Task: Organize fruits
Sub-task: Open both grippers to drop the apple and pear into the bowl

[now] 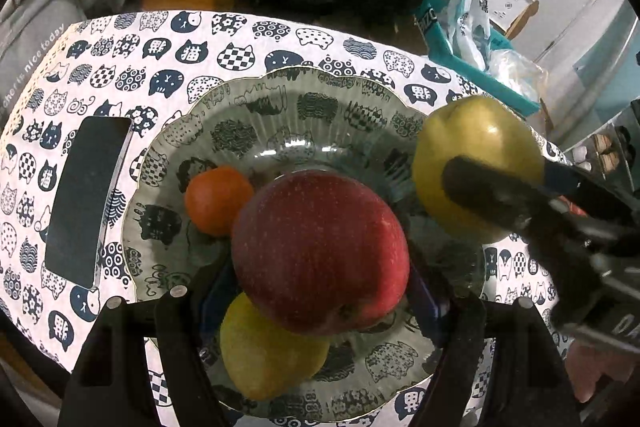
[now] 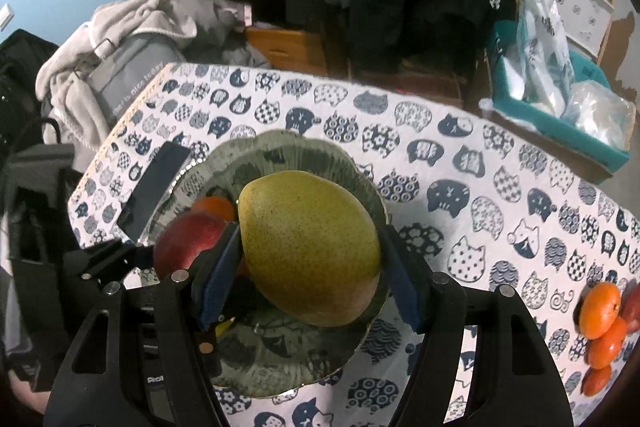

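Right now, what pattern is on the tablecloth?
White tablecloth printed with navy cat heads, each filled differently: checks, dots, flowers, waves. Clearest in the right wrist view.

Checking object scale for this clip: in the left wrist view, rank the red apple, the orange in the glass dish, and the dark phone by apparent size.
1. red apple, though it is nearest the camera, which inflates it.
2. dark phone, long and narrow.
3. orange, clearly smallest.
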A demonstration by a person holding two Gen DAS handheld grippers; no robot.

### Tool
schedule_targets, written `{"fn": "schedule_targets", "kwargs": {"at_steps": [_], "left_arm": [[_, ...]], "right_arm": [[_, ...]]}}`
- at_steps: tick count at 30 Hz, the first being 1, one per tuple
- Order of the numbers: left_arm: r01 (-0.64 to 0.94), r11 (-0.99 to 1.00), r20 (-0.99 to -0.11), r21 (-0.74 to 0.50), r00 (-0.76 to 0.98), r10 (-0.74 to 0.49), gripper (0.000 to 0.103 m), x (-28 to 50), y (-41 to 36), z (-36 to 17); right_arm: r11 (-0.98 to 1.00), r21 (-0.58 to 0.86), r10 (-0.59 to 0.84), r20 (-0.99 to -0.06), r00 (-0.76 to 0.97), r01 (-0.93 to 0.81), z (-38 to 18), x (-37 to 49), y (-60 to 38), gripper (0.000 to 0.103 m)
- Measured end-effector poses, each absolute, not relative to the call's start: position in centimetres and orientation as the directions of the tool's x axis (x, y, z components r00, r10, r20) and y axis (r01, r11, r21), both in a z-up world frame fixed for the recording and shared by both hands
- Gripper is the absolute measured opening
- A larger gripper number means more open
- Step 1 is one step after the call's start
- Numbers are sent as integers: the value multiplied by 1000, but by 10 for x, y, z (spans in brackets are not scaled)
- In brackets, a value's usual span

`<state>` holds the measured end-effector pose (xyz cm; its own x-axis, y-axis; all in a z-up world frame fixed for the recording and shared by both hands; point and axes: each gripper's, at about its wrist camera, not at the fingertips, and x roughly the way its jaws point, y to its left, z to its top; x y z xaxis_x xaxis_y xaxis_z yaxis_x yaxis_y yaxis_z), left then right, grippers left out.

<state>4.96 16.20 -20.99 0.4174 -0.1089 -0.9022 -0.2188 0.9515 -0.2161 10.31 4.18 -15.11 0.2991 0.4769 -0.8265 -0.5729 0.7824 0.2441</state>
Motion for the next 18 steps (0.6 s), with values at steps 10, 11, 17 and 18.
{"fn": "schedule_targets", "kwargs": {"at_steps": [10,11,17,18], "left_arm": [[-215,956,-907,-201,409,-98,78,47,160,-206],[-214,957,-908,-197,409,-96,78,46,159,-206],[-215,957,-908,-197,408,-95,78,43,159,-204],[-214,957,-907,-196,410,-94,78,43,159,-203]], "right_arm": [[788,270,466,-850,248,-553,-173,104,43,69],[788,272,464,-852,243,-552,-175,104,43,69],[776,324,502,-837,219,-541,-175,105,42,56],[773,332,511,-831,221,-540,-172,105,41,56]]}}
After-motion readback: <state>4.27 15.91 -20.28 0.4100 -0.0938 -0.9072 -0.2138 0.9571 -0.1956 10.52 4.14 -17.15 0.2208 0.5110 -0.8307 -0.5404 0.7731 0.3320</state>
